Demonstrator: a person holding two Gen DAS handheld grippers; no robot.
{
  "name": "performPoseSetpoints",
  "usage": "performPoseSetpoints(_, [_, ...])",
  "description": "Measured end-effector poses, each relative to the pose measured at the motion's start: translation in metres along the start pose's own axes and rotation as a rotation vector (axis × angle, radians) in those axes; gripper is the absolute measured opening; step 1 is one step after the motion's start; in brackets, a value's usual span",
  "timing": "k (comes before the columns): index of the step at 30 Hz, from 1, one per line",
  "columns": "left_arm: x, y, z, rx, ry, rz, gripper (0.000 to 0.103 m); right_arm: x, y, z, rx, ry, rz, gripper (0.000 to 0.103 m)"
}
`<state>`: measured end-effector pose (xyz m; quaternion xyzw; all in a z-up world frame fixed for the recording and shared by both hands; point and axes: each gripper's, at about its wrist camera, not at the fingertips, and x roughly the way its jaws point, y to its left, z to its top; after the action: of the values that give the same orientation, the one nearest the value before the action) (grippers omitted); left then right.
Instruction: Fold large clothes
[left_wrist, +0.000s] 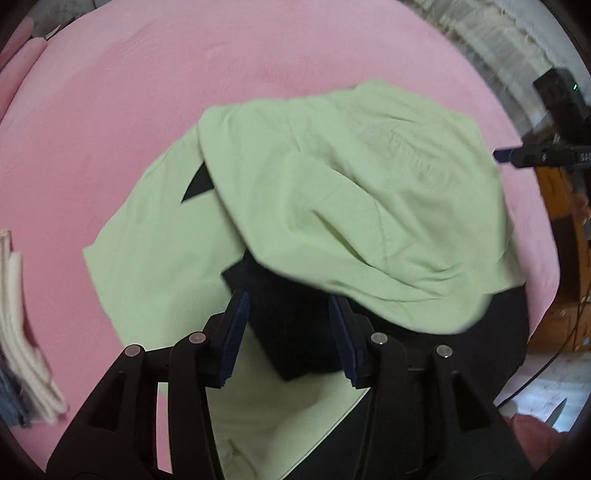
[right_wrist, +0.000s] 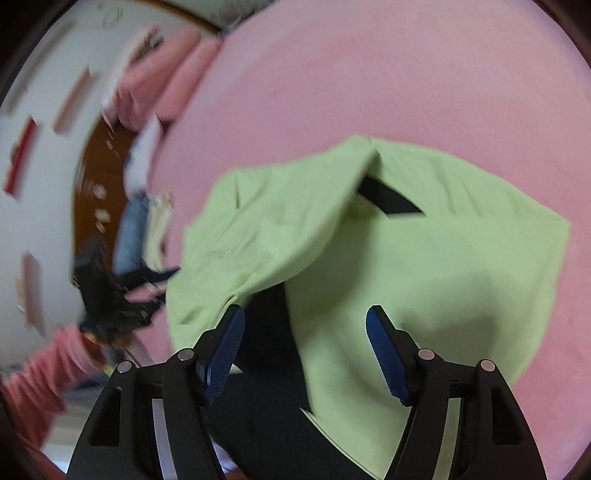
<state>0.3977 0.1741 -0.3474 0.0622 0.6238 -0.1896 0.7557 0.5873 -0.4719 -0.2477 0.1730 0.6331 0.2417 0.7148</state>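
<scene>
Under the left gripper (left_wrist: 288, 332), jaws parted and empty, a light green garment (left_wrist: 332, 192) with black panels lay half-folded on the pink bed (left_wrist: 147, 92); folded cream laundry (left_wrist: 22, 332) sat at the edge. Seen from the right gripper (right_wrist: 304, 354), jaws wide and empty, the garment covered mid-bed; blurred pink pillows (right_wrist: 166, 88) lay beyond.

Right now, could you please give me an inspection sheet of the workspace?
Surface: pink bedsheet, mostly bare around the garment.
Job's things: light green garment with black parts, loosely folded over itself, rumpled.
Clutter: stack of folded clothes at the bed's edge.
Grippers: left gripper and right gripper both above the garment, jaws open, nothing held.
Cables: dark cable over the floor beside the bed.
Surroundings: pink pillows, wooden furniture; blurred.
</scene>
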Motion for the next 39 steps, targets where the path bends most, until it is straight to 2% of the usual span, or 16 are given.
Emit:
performPoseSetpoints(5, [-0.033,-0.002,-0.017,-0.056,-0.017,-0.074,0.041,0.004,0.049,-0.002,-0.035,-0.037,-0.232,0.07])
performPoseSetpoints(9, [-0.057,-0.021,0.009,-0.165,-0.17,-0.092,0.041,0.02,0.098,-0.02,0.016,-0.124,-0.087,0.07])
performPoseSetpoints(11, [-0.054,-0.029,0.017,-0.327,-0.208,-0.157,0.041,0.041,0.109,-0.037,0.051,-0.168,-0.027,0.07])
performPoseSetpoints(12, [-0.048,-0.031,0.017,-0.405,-0.213,-0.195,0.038,0.06,0.118,-0.05,0.093,-0.203,0.006,0.07])
performPoseSetpoints(13, [-0.041,-0.034,0.022,-0.48,-0.207,-0.228,0.024,0.063,0.112,-0.05,0.138,-0.228,0.038,0.067])
performPoseSetpoints(14, [-0.032,-0.039,0.028,-0.527,-0.192,-0.245,0.013,0.081,0.113,-0.055,0.226,-0.255,0.092,0.053])
performPoseSetpoints(16, [-0.011,-0.048,0.026,-0.623,-0.133,-0.253,0.007,0.108,0.095,-0.072,0.391,-0.299,0.165,0.033])
performPoseSetpoints(17, [0.001,-0.053,0.024,-0.65,-0.094,-0.25,0.007,0.121,0.083,-0.077,0.464,-0.299,0.191,0.03])
performPoseSetpoints(21, [0.024,-0.068,0.021,-0.627,-0.046,-0.19,0.007,0.196,0.08,-0.088,0.561,-0.217,0.282,0.019])
performPoseSetpoints(24, [0.042,-0.066,0.017,-0.621,-0.006,-0.11,0.007,0.247,0.089,-0.094,0.561,-0.136,0.165,0.019])
performPoseSetpoints(27, [0.048,-0.057,0.011,-0.666,0.005,-0.13,0.007,0.273,0.087,-0.099,0.573,-0.123,0.149,0.013])
performPoseSetpoints(29, [0.053,-0.05,0.012,-0.678,0.005,-0.088,0.007,0.271,0.081,-0.101,0.545,-0.116,0.107,0.005])
performPoseSetpoints(32, [0.047,-0.048,0.009,-0.645,0.011,0.039,0.007,0.268,0.077,-0.096,0.53,-0.127,0.032,0.004])
performPoseSetpoints(35, [0.032,-0.047,0.004,-0.673,0.005,0.094,0.007,0.255,0.083,-0.088,0.465,-0.132,-0.166,0.004])
performPoseSetpoints(37, [0.016,-0.05,0.002,-0.656,-0.077,0.085,0.007,0.246,0.091,-0.08,0.433,-0.172,-0.176,0.004])
performPoseSetpoints(39, [-0.002,-0.065,0.011,-0.544,-0.172,-0.001,0.007,0.246,0.103,-0.07,0.387,-0.204,-0.108,0.004])
